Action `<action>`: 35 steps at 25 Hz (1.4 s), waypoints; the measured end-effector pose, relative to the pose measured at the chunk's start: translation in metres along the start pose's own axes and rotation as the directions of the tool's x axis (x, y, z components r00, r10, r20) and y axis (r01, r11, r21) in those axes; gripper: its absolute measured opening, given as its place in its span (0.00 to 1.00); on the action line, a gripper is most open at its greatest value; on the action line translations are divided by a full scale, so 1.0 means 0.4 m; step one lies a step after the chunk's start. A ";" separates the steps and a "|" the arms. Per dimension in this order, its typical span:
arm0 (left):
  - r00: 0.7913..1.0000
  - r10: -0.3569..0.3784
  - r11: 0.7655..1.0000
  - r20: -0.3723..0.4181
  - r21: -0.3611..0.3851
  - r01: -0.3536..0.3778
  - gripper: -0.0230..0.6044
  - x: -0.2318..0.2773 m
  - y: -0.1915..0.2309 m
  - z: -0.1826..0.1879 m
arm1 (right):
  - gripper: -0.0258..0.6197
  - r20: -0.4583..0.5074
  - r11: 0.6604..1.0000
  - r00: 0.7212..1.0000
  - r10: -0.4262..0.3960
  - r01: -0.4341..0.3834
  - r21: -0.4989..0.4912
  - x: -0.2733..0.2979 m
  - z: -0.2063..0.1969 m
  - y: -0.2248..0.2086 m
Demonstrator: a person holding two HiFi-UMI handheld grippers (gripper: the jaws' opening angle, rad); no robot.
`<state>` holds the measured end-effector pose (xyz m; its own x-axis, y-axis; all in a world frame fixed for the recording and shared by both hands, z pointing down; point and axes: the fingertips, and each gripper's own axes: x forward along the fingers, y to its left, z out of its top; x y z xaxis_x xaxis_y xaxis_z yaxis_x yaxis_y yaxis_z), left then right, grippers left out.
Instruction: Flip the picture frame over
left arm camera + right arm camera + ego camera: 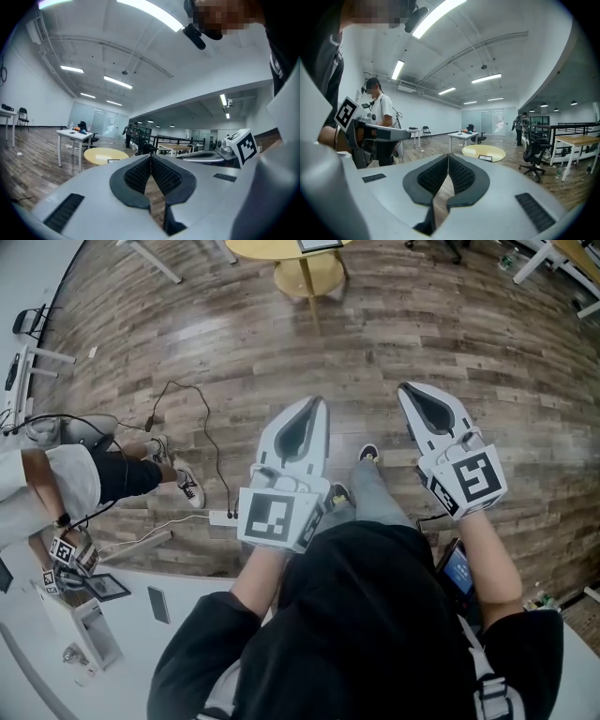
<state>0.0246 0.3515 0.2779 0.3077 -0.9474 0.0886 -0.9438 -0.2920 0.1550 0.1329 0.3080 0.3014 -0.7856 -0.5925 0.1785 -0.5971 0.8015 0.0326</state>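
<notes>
The picture frame [319, 245] lies on a round yellow table [305, 251] at the far top edge of the head view, well ahead of both grippers. It is a small dark rectangle on the tabletop in the left gripper view [114, 161] and in the right gripper view [485, 158]. My left gripper [314, 404] and right gripper [405, 388] are held out side by side over the wood floor, pointing toward that table. The left jaws [151, 155] meet at their tips with nothing between them. The right jaws [448, 155] are likewise shut and empty.
A person in a white shirt [56, 479] sits at the left beside a white table [122, 624], and cables [202, 427] trail over the floor. A white desk [461, 136], an office chair [533, 157] and a wooden table [576, 140] stand around the yellow table.
</notes>
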 end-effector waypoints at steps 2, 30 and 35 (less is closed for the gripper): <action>1.000 0.015 1.000 -0.015 0.001 -0.015 0.07 0.039 0.003 -0.004 | 0.07 -0.001 1.000 1.000 0.012 -0.012 0.007 0.018 -0.012 -0.034; 0.997 0.004 0.998 -0.080 0.069 0.002 0.07 0.477 0.036 0.022 | 0.07 0.047 0.995 0.998 0.041 -0.045 0.087 0.207 -0.009 -0.432; 0.997 0.008 0.999 -0.076 0.045 -0.004 0.07 0.527 0.129 0.031 | 0.07 0.030 0.995 0.998 0.059 -0.061 0.073 0.300 -0.003 -0.438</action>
<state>0.0395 0.1349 0.2922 0.3088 -0.9368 0.1643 -0.9495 -0.2935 0.1107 0.1433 0.0967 0.3185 -0.8242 -0.5460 0.1506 -0.5579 0.8284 -0.0501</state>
